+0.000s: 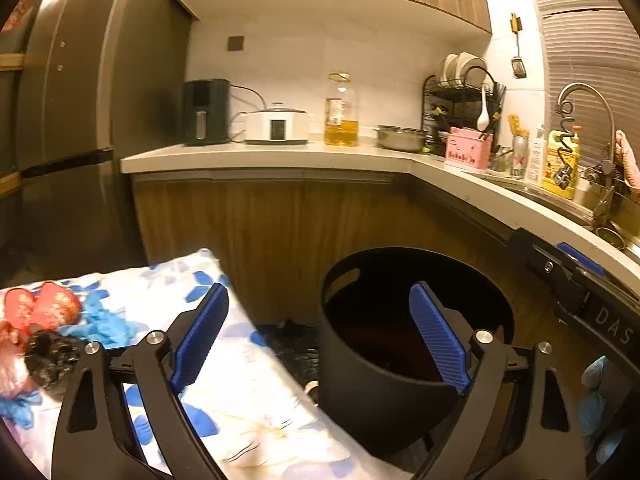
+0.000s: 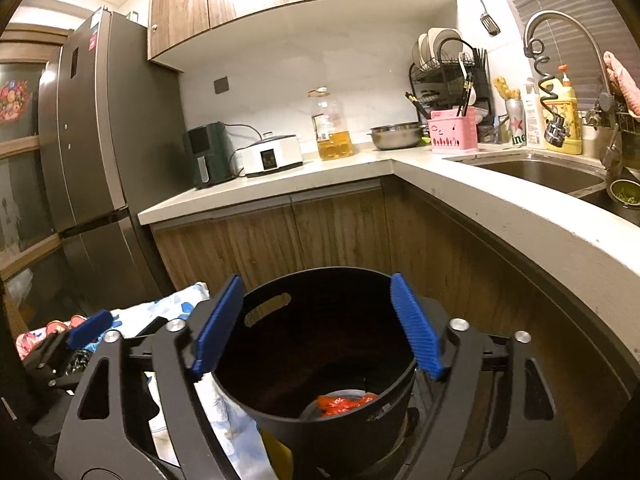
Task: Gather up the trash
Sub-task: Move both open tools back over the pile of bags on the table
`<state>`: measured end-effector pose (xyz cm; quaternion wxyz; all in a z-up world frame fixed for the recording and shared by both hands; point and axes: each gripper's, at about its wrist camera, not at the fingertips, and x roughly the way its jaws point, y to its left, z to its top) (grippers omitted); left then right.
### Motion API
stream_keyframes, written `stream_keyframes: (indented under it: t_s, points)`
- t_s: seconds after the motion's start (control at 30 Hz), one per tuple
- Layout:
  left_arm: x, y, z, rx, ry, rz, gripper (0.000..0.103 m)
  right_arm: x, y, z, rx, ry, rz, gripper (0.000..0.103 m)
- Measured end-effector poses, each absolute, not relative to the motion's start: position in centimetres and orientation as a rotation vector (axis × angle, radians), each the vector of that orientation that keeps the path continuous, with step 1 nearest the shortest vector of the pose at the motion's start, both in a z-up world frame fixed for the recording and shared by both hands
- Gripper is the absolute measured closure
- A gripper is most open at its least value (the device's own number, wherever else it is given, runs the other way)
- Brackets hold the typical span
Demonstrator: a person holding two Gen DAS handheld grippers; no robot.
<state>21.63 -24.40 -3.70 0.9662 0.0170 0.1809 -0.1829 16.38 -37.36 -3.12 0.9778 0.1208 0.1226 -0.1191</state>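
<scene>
A black round bin [image 2: 320, 360] stands on the floor beside a table with a blue-flowered cloth [image 1: 240, 380]. Crumpled red-orange trash [image 2: 344, 404] lies at the bottom of the bin. My right gripper [image 2: 316, 300] hangs open over the bin's mouth, with nothing between its blue pads. My left gripper [image 1: 316, 296] is also open and empty, straddling the table edge and the bin [image 1: 380, 392]. On the cloth to the left lie red wrappers [image 1: 44, 308], blue gloves [image 1: 104, 320] and a black crumpled lump [image 1: 52, 352].
An L-shaped kitchen counter [image 2: 280, 184] runs behind the bin, with wooden cabinets below. On it stand an air fryer [image 2: 208, 156], a white cooker [image 2: 272, 156], an oil bottle [image 2: 332, 128] and a dish rack [image 2: 444, 76]. A sink [image 2: 540, 172] is at the right, a fridge [image 2: 92, 152] at the left.
</scene>
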Motion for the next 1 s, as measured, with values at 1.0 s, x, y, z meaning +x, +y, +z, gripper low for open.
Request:
stream_keyframes:
  t_s: [1.0]
  points:
    - [13.3,-12.7,-3.1,-0.03,0.305,-0.12,0.006,10.8,-28.3,-2.8,0.226,0.232,-0.218,0.013]
